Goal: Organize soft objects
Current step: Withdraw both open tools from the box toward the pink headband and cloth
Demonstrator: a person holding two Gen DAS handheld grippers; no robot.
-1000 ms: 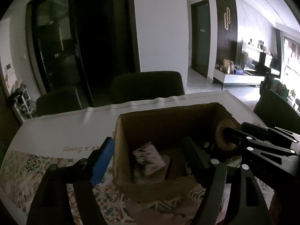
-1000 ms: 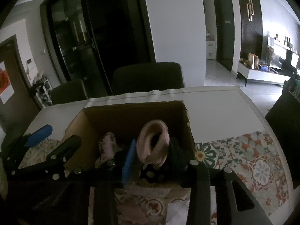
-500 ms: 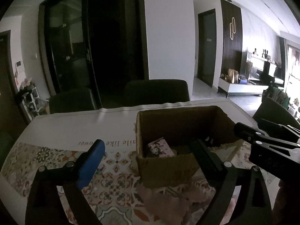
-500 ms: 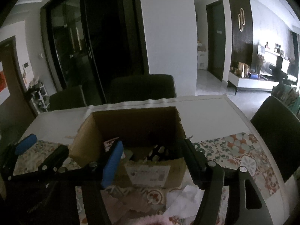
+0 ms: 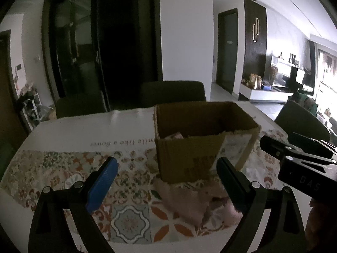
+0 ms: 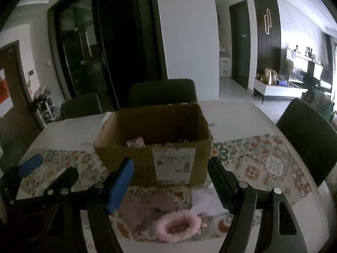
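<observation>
An open cardboard box [image 6: 130,158] [image 5: 189,156] stands on the table ahead of both grippers. A pink patterned soft item [image 6: 135,142] shows inside it. In front of the box lie a fluffy pink ring [image 6: 177,225], a dusty-pink cloth [image 6: 137,208] [image 5: 189,202] and something white and crumpled [image 6: 202,198]. My right gripper [image 6: 170,181] hovers over these, its jaws opening, with nothing between them. My left gripper [image 5: 166,181] [image 6: 46,172] is open and empty, to the left of the right one. The right gripper [image 5: 278,138] also shows in the left wrist view.
A floral patterned runner [image 6: 263,164] covers the white table's near half. Dark chairs stand behind the table [image 6: 162,92] [image 6: 80,107] and at its right side [image 6: 305,135]. Printed lettering [image 5: 122,142] runs across the white cloth left of the box.
The right gripper held a beige ring over the box, then let it go inside. Both grippers drew back from the box with wider jaws, bringing the pink ring and cloth into view.
</observation>
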